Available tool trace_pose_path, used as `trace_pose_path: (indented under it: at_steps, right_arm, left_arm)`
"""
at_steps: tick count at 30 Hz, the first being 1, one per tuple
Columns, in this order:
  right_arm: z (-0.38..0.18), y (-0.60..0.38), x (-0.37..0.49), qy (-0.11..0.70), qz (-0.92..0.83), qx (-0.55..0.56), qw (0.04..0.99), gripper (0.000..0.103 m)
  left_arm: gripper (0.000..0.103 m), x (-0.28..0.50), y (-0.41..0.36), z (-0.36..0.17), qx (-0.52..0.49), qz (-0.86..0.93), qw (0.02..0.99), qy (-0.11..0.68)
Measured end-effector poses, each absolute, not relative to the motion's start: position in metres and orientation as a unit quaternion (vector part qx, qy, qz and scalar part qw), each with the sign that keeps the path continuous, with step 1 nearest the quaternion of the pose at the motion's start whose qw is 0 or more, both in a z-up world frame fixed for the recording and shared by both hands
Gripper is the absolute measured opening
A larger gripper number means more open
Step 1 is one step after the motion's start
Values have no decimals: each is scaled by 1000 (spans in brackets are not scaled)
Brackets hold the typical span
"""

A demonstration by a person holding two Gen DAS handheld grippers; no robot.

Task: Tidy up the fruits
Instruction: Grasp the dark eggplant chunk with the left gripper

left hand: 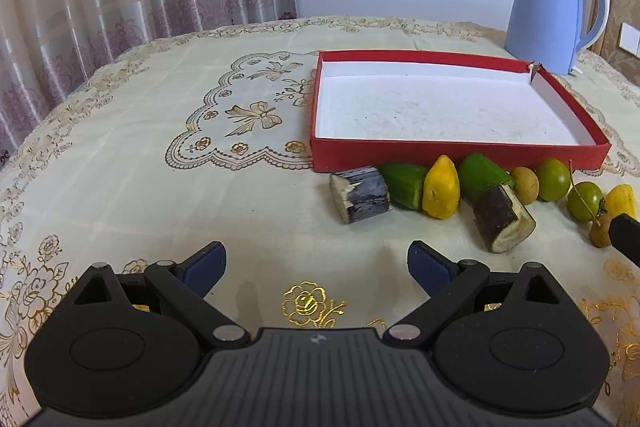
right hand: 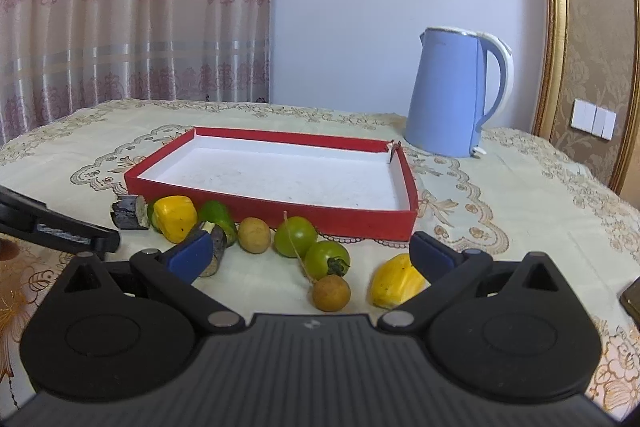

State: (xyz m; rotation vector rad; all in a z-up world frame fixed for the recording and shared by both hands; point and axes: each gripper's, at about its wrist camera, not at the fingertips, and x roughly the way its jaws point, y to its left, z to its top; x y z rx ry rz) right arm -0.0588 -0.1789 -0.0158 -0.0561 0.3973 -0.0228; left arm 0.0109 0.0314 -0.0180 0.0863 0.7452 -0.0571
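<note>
From my remote station I record both tools idle above the table. My left gripper (left hand: 316, 267) has its blue-padded fingers spread wide with only the embroidered tablecloth (left hand: 160, 187) between them. My right gripper (right hand: 311, 257) is likewise spread wide and grips nothing; a brown longan (right hand: 331, 292) and two green tomatoes, one nearer (right hand: 326, 259) and one farther (right hand: 295, 236), lie on the cloth in the gap ahead of it. The red box (right hand: 276, 213), white inside, sits flat on the cloth and holds no fruit. All the fruit lies in a loose row just in front of the box's near wall. From the left wrist view, reading left to right: a pale-barked sugarcane piece (left hand: 360, 194), a green cut piece (left hand: 404, 185) touching a yellow piece (left hand: 440, 191), a second green piece (left hand: 480, 175), a dark sugarcane piece (left hand: 503, 217), a small brown longan (left hand: 525, 185), then the tomatoes. A second yellow piece (right hand: 396, 281) lies just beside the right gripper's right finger (right hand: 430, 255). A blue kettle (right hand: 456, 95) stands upright behind the box's far right corner, apart from it. A dark flat object (right hand: 634, 297) is cut off by the frame edge at right; I cannot tell what it is.
</note>
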Motion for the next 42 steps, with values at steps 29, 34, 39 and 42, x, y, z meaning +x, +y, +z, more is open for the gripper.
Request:
trace_pose_path:
  at_steps: [29, 34, 39, 42]
  right_arm:
    - [-21, -183, -53, 204, -9, -36, 978, 103]
    - [-21, -183, -52, 203, -11, -36, 978, 103]
    - [-21, -182, -52, 204, -8, -40, 978, 103]
    - [-21, -184, -53, 203, -9, -42, 978, 103]
  left_arm:
    - [66, 37, 24, -26, 24, -48, 924, 379]
    - [66, 41, 31, -23, 4, -64, 928, 368]
    - [46, 52, 31, -27, -23, -70, 923, 378]
    - [28, 53, 33, -27, -33, -74, 921, 380]
